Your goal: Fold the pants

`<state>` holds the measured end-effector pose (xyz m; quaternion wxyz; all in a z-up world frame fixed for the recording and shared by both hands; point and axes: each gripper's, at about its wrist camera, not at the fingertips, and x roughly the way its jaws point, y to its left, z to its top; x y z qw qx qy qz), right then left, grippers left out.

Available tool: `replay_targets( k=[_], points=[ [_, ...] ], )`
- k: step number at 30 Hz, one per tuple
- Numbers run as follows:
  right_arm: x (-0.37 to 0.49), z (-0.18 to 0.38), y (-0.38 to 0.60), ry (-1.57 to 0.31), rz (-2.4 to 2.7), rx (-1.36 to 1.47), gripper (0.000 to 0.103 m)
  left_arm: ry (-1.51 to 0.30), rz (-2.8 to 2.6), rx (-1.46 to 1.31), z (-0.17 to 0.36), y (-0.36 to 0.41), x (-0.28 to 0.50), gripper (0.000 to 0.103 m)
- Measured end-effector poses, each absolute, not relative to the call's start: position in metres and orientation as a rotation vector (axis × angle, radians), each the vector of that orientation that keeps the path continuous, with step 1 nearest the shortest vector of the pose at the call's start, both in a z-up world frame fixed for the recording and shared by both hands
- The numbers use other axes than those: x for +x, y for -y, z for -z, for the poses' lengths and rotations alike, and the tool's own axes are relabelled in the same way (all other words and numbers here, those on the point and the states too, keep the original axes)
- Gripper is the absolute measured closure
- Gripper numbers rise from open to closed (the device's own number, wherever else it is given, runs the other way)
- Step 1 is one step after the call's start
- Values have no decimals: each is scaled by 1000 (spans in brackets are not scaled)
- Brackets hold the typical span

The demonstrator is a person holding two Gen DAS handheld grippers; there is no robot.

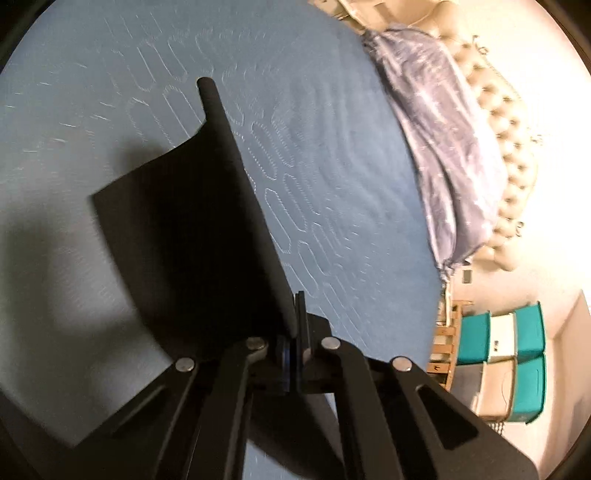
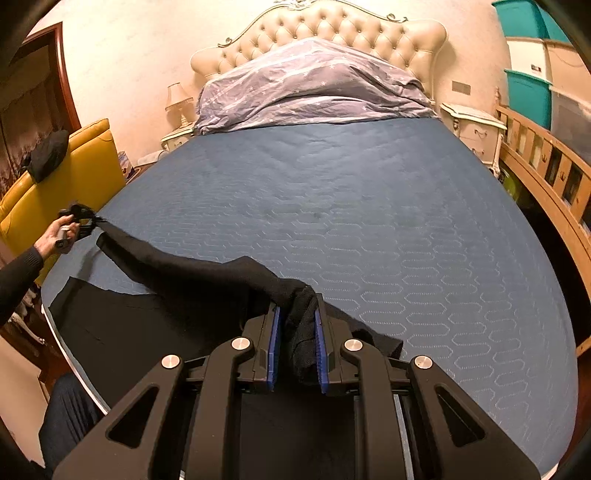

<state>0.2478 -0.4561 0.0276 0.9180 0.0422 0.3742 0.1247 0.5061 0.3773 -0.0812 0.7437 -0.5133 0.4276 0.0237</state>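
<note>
One pair of black pants (image 2: 155, 295) hangs stretched over the blue mattress (image 2: 369, 221) between two grippers. The left gripper (image 1: 297, 325) and right gripper (image 2: 297, 332) each pinch one bunch of its fabric.

A wide bed (image 2: 369, 206) covered by a blue quilted sheet (image 2: 424, 258) stitched in rows of long rounded shapes carries everything. At its head, against the tufted cream headboard (image 2: 332, 22), lies a bunched purple star-print duvet (image 2: 314, 85). Black pants (image 2: 122, 325) lie partly spread on the near left corner, one part lifted off the sheet.
</note>
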Motion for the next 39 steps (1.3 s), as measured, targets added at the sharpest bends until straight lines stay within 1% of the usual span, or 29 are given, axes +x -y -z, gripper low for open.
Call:
replay_targets(
  k=[5, 10, 12, 17, 21, 23, 25, 26, 27, 28, 29, 30, 34, 36, 39],
  points=[
    [227, -23, 468, -793, -286, 111, 87, -929, -59, -1068, 50, -378, 430, 102],
    [184, -7, 479, -837, -318, 119, 87, -907, -64, -1037, 41, -373, 339, 102],
    [166, 8, 484, -869, -327, 141, 87, -901, -55, -1047, 47, -374, 307, 102],
    [131, 53, 490, -949, -342, 188, 87, -931, -81, -1097, 88, -379, 241, 102],
    [119, 89, 488, -1011, -336, 234, 87, -953, -90, -1127, 121, -380, 216, 102],
    [118, 94, 490, -1016, -329, 262, 87, -952, -92, -1139, 130, -383, 210, 102],
    [118, 95, 495, -1017, -325, 331, 83, -949, -85, -1158, 137, -386, 206, 101],
    [115, 94, 499, -1014, -317, 370, 77, -946, -90, -1166, 139, -388, 203, 96],
    [110, 93, 503, -1008, -304, 417, 65, -943, -94, -1174, 141, -390, 199, 89],
    [105, 92, 508, -1006, -282, 443, 57, -937, -102, -1178, 142, -392, 197, 66],
    [99, 91, 514, -1001, -247, 473, 44, -918, -94, -1181, 143, -395, 191, 61],
    [93, 91, 519, -993, -223, 510, 42, -912, -86, -1181, 143, -395, 188, 61],
    [59, 96, 545, -899, -183, 856, 42, -907, -62, -1168, 144, -396, 185, 61],
    [52, 108, 545, -888, -188, 1020, 42, -905, -55, -1163, 144, -396, 185, 61],
    [58, 120, 536, -862, -218, 1153, 42, -899, -43, -1170, 146, -396, 181, 63]
  ],
)
